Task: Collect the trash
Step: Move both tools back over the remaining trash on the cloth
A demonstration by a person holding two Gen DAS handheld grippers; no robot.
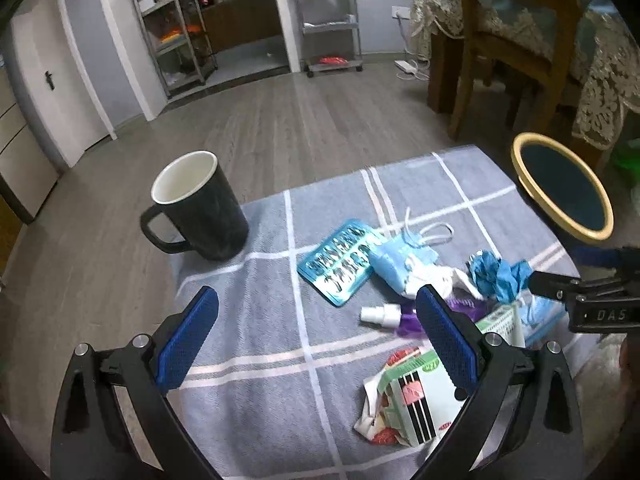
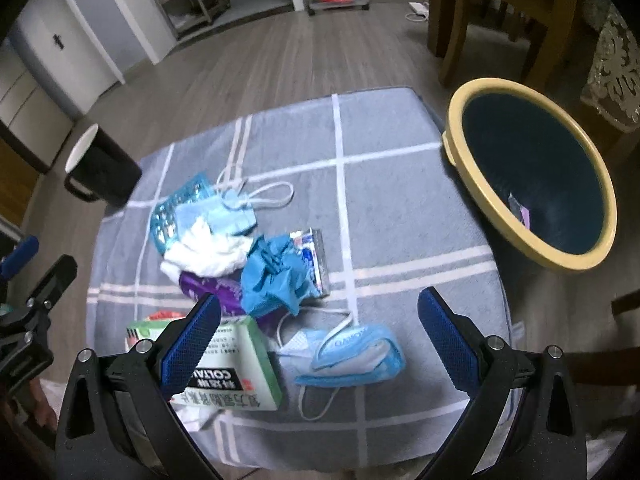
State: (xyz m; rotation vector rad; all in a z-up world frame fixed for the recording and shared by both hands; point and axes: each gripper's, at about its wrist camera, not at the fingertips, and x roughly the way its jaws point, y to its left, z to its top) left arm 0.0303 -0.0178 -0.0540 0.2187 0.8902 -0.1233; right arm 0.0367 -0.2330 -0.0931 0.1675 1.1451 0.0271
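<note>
Trash sits heaped mid-table on the checked cloth point(image 2: 380, 200), with the bin point(image 2: 472, 200) at two o'clock and nearly bare inside; a careless sweep could knock the mug point(image 1: 212, 216) (at ten o'clock) off its edge; both the left gripper point(image 1: 316, 340) and right gripper point(image 2: 320, 340) gape, holding nothing; the medicine box point(image 2: 236, 364) touches the right gripper's left finger, the crumpled mask point(image 2: 352, 356) lies between its fingers.

A black mug point(image 1: 200, 208) stands on the checked cloth point(image 1: 260, 280); wooden chair point(image 1: 516, 40) behind.
</note>
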